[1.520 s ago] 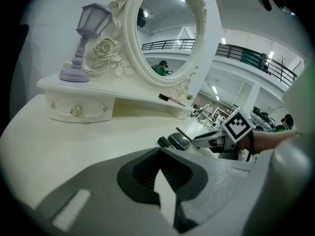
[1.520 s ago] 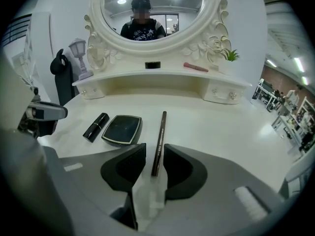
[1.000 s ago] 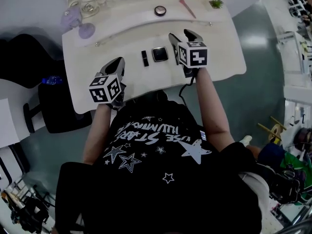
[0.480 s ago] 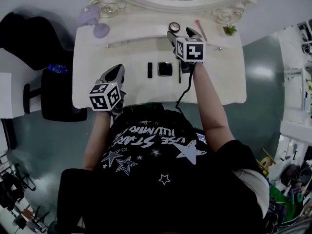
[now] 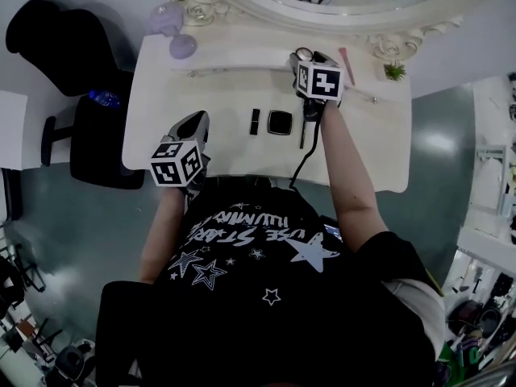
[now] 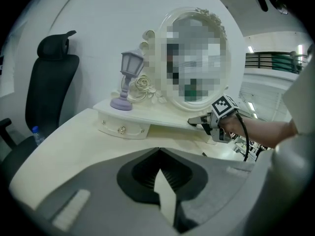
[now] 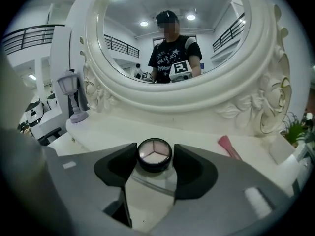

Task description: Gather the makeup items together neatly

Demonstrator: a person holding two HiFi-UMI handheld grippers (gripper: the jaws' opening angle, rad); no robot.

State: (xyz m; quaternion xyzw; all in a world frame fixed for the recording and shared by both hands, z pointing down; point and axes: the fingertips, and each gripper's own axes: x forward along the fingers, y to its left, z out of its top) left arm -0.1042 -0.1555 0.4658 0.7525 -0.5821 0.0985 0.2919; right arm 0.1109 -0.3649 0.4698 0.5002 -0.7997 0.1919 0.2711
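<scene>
One small round black compact (image 7: 154,156) with three pale powder pans lies flat on the raised white back shelf (image 5: 242,55) of the dressing table, at about one o'clock from the person. Being round it has no long axis, and its open pans face straight up. The right gripper (image 7: 155,150) has it between its jaws, which have just been closing and seem to press on its rim from both sides, at the tips only. That shallow hold is the worry. A smooth round case can squirt out towards the white carved mirror frame (image 7: 147,100) at twelve o'clock, or tip on the way down off the shelf and spill powder. A pink slender stick (image 7: 229,147) lies at the compact's three o'clock. A black lipstick tube (image 5: 255,121) and a square black case (image 5: 280,122) wait on the lower top, near its six. The left gripper (image 5: 198,124) hangs at the front edge, jaws together and empty.
</scene>
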